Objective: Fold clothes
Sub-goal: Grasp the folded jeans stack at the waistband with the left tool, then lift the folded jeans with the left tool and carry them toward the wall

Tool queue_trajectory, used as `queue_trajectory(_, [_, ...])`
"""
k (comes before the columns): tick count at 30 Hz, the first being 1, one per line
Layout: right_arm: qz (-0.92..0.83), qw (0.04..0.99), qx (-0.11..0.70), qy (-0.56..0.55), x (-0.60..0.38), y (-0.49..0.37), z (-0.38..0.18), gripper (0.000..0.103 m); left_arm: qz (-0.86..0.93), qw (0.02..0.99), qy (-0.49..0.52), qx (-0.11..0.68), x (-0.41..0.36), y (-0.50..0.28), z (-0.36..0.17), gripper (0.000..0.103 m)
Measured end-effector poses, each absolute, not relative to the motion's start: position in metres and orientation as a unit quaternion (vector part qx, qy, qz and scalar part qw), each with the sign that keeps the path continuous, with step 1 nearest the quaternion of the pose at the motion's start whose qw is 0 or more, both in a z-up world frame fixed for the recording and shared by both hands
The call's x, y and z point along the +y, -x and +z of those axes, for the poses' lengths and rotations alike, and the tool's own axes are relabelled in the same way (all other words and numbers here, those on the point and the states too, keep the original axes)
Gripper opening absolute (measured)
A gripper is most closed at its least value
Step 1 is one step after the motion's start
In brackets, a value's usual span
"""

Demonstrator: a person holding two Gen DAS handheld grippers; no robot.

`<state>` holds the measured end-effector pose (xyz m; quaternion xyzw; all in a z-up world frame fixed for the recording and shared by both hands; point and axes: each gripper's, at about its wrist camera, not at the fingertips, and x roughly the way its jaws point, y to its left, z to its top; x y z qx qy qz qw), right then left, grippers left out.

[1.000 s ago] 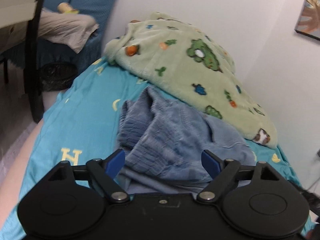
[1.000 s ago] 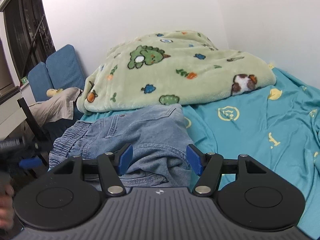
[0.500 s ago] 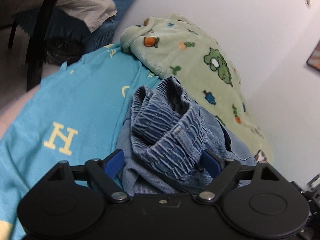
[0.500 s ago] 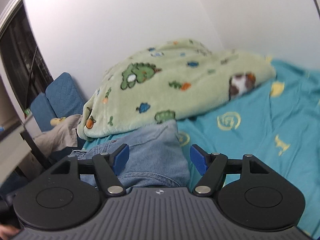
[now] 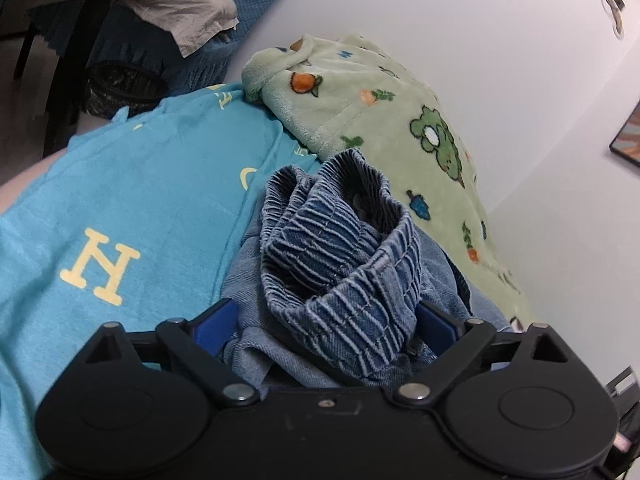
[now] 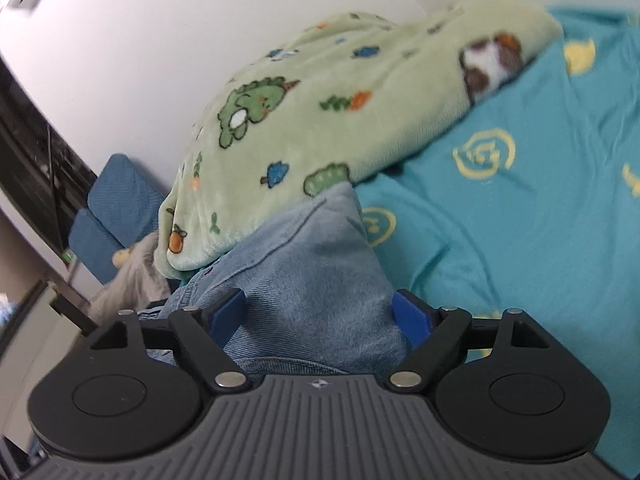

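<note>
A blue denim garment lies bunched on a bed with a turquoise sheet (image 5: 140, 184). In the left wrist view its gathered elastic waistband (image 5: 340, 248) stands up between the blue pads of my left gripper (image 5: 326, 322). The jaws are opening wide and the cloth fills the gap between them. In the right wrist view the paler denim end (image 6: 316, 264) sits between the pads of my right gripper (image 6: 320, 314). Those jaws are opening too and stand apart around the fabric. The part of the garment under both gripper bodies is hidden.
A pale green fleece blanket (image 5: 380, 120) with cartoon prints is heaped against the white wall behind the denim, also the blanket (image 6: 320, 100). A black chair (image 5: 80, 52), a dark bin (image 5: 116, 88) and a blue seat with beige cloth (image 5: 180, 20) stand past the bed's end.
Both grippers have sunk closer to the denim and rolled, and their jaws have spread wider. The waistband and the denim end now fill the gaps between the pads.
</note>
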<state>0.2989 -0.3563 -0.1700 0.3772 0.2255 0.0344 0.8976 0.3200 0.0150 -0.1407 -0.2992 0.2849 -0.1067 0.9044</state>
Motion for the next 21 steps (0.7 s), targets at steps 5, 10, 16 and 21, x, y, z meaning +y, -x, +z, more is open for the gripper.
queue_trajectory(5, [0.046, 0.890, 0.227, -0.394, -0.355, -0.308, -0.176, 0.088, -0.100, 0.903, 0.305, 0.285, 0.016, -0.323, -0.143, 0.098])
queue_trajectory(10, [0.044, 0.890, 0.223, -0.395, -0.352, -0.317, -0.180, 0.088, -0.082, 0.915, 0.276, 0.283, 0.008, -0.316, -0.139, 0.099])
queue_trajectory(16, [0.035, 0.891, 0.230, -0.391, -0.347, -0.318, -0.181, 0.089, -0.085, 0.899, 0.295, 0.313, 0.012, -0.326, -0.154, 0.103])
queue_trajectory(21, [0.036, 0.885, 0.243, -0.395, -0.345, -0.321, -0.189, 0.086, -0.093, 0.902, 0.291, 0.304, 0.010, -0.328, -0.151, 0.090])
